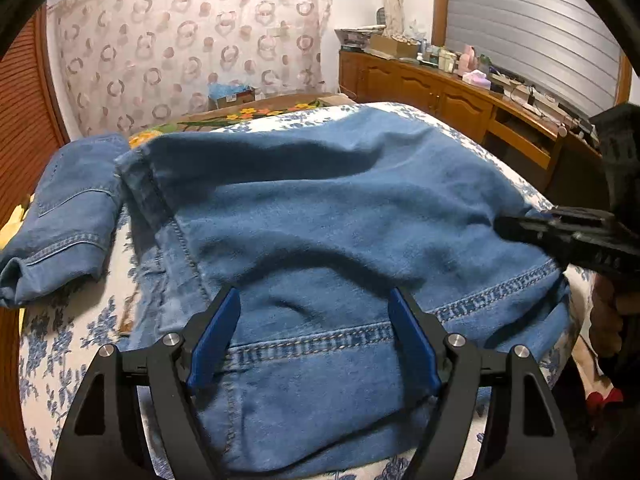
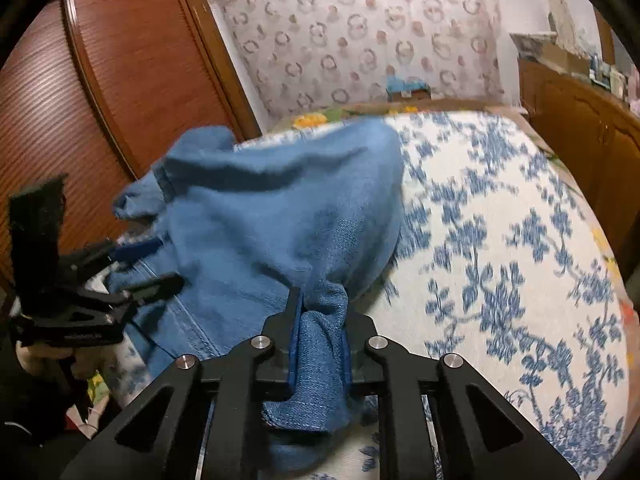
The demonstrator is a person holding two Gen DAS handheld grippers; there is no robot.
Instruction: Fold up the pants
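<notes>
Blue denim pants (image 1: 320,216) lie folded over on a bed with a blue-flowered cover (image 1: 60,344). My left gripper (image 1: 314,300) is open, its blue pads on either side of the near hem, resting on the cloth. My right gripper (image 2: 320,312) is shut on a bunched corner of the pants (image 2: 320,344) and lifts it; the cloth (image 2: 280,208) drapes away from it. The right gripper also shows in the left wrist view (image 1: 516,228) at the pants' right edge. The left gripper shows in the right wrist view (image 2: 148,268).
A second folded denim piece (image 1: 68,216) lies at the left of the bed. A wooden wardrobe (image 2: 100,80) stands left, a cluttered wooden sideboard (image 1: 440,92) right. A patterned curtain (image 1: 192,40) hangs behind. Bare bed cover (image 2: 500,240) lies to the right.
</notes>
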